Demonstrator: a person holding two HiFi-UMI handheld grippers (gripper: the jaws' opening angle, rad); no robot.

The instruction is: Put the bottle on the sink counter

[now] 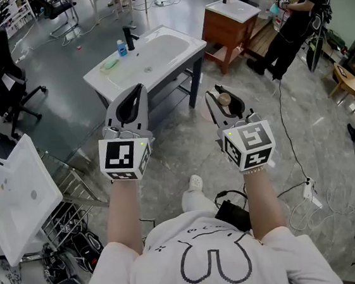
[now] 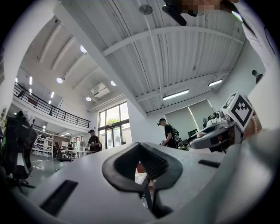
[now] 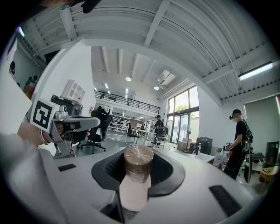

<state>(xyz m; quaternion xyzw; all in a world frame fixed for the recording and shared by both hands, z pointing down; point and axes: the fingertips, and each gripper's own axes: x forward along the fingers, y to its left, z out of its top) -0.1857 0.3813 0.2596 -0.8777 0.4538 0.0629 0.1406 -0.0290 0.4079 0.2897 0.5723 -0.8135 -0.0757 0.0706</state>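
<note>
I see both of my bare forearms stretched forward side by side, the left arm (image 1: 122,208) and the right arm (image 1: 262,198) roughly level. Each hand carries its gripper pointing away from my body, marker cube uppermost. The left gripper (image 1: 135,93) has its jaws drawn together with nothing between them. The right gripper (image 1: 220,95) tilts slightly inward, and its jaws are clamped on the bottle (image 3: 135,188), whose brown cap stands up between the pads.
</note>
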